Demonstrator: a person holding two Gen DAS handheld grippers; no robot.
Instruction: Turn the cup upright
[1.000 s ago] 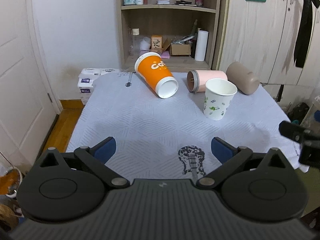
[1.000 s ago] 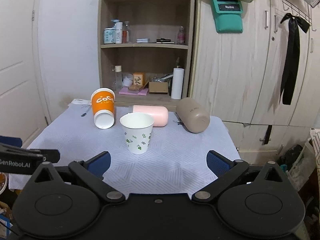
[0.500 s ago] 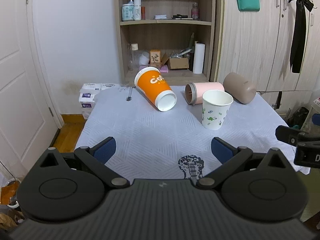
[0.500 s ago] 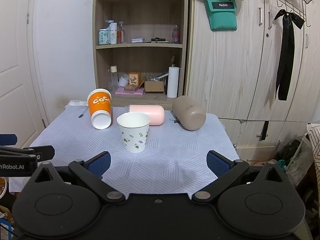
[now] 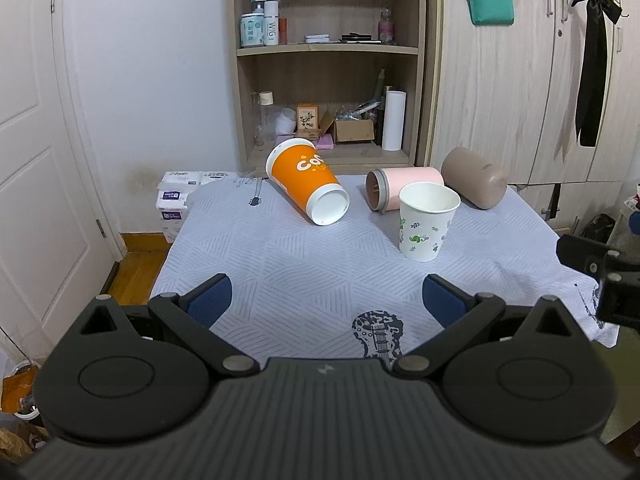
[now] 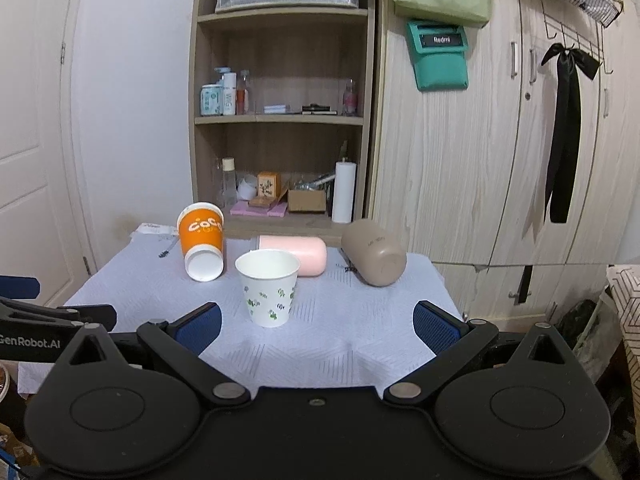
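Honestly, with both the left gripper (image 5: 324, 300) and right gripper (image 6: 316, 326) wide open and empty, I'd grab the tipped orange cup (image 5: 306, 180) mid-body, then rotate slowly.

Both wrist cameras look forward from the near edge of the pale patterned tablecloth (image 5: 304, 264) (image 6: 360, 340), left view from the left, sharing the white floral paper cup (image 5: 427, 222) (image 6: 269, 289) and wooden shelf (image 5: 324, 50) (image 6: 280, 120).
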